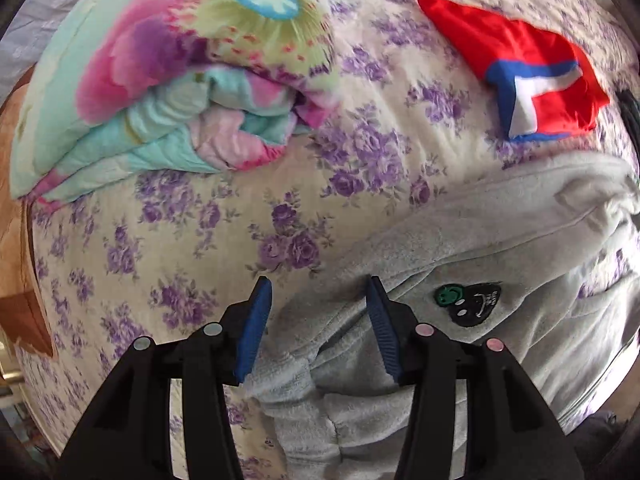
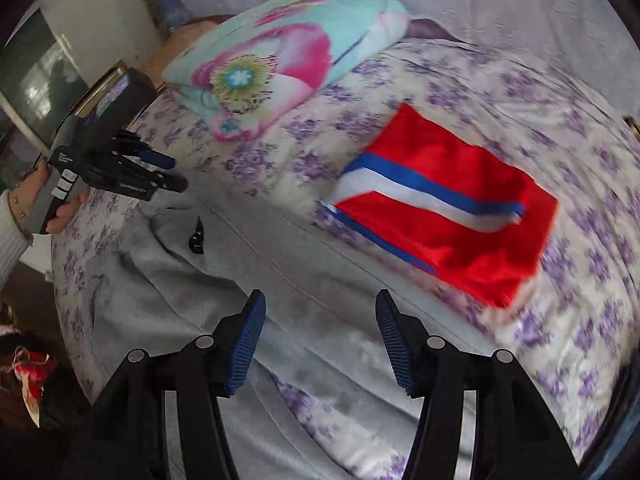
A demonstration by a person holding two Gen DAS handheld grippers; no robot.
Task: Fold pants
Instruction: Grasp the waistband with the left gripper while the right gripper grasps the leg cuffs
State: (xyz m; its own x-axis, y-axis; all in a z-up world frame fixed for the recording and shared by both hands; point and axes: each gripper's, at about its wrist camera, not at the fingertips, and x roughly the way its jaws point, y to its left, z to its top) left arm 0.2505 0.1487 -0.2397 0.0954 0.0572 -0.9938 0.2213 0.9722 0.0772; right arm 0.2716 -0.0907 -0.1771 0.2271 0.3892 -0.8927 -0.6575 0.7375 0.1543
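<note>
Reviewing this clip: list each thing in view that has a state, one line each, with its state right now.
Grey pants: spread on the bed, rumpled, not yet folded.
Red garment: folded, lying flat beyond the pants.
Floral quilt: folded in a thick bundle at the far end.
Bedsheet: spread over the bed.
Left gripper: jaws open over the pants' edge, holding nothing.
Right gripper: jaws open above the pants, holding nothing.

We read no text anywhere; the black patch (image 1: 472, 304) on the grey pants (image 1: 500, 240), right of the jaws, carries illegible lettering.
</note>
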